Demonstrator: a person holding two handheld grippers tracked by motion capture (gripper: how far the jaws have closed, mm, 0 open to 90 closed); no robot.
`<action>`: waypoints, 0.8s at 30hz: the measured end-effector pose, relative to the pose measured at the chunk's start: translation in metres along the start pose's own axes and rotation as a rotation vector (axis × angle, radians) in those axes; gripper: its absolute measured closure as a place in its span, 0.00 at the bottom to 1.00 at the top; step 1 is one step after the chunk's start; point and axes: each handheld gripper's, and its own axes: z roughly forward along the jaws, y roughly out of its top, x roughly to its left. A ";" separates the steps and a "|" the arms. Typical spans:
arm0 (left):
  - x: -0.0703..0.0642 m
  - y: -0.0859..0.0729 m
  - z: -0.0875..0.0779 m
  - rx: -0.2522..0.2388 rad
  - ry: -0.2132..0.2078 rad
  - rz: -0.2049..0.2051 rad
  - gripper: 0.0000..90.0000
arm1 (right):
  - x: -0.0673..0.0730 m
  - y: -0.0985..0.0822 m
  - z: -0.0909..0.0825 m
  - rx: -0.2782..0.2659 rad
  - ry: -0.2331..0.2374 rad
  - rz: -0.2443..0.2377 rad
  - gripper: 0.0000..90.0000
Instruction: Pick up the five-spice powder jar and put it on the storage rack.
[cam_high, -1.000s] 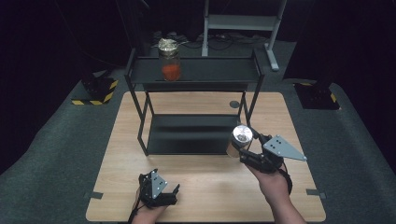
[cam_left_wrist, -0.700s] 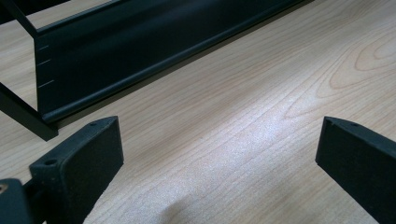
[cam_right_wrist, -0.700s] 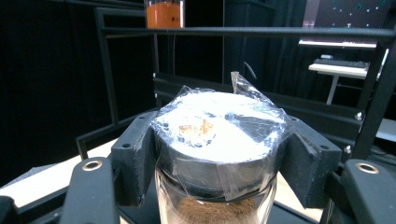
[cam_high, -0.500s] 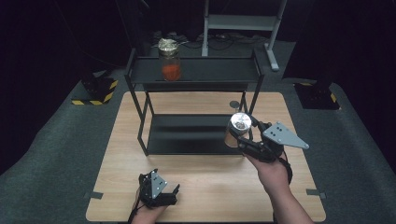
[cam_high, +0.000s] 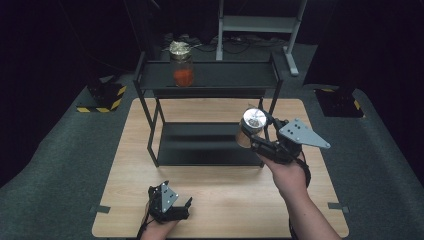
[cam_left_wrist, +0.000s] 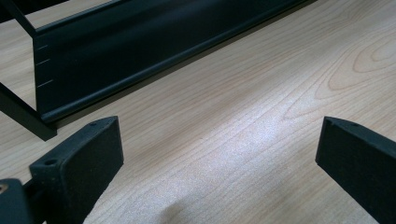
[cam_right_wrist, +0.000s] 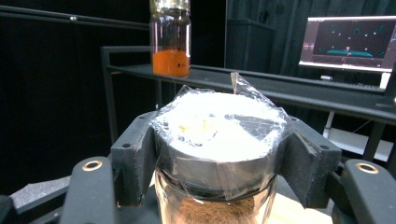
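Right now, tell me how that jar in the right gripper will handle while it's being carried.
The jar looks like glass, so probably rigid but breakable if dropped. Clear film wraps its lid, so the right gripper, clamped there, might slip. Brown filling sits low, which likely steadies it upright, though its round body would probably roll if laid on the table.

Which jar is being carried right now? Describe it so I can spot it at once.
Start at the black two-tier metal rack on the light wooden table. By its right front leg, the right tongs clamp a clear glass jar of brown powder. Unlike the orange-filled jar on the top shelf, its lid is film-wrapped.
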 end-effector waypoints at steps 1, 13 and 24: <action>0.000 0.000 0.000 0.000 0.000 -0.001 0.01 | 0.000 0.003 0.002 -0.002 -0.001 0.000 0.38; 0.001 -0.001 -0.001 -0.008 -0.002 -0.012 0.01 | -0.001 0.017 0.014 -0.037 -0.011 -0.004 0.38; 0.003 -0.002 -0.001 -0.010 -0.008 -0.017 0.01 | -0.001 0.036 0.028 -0.063 -0.019 -0.011 0.38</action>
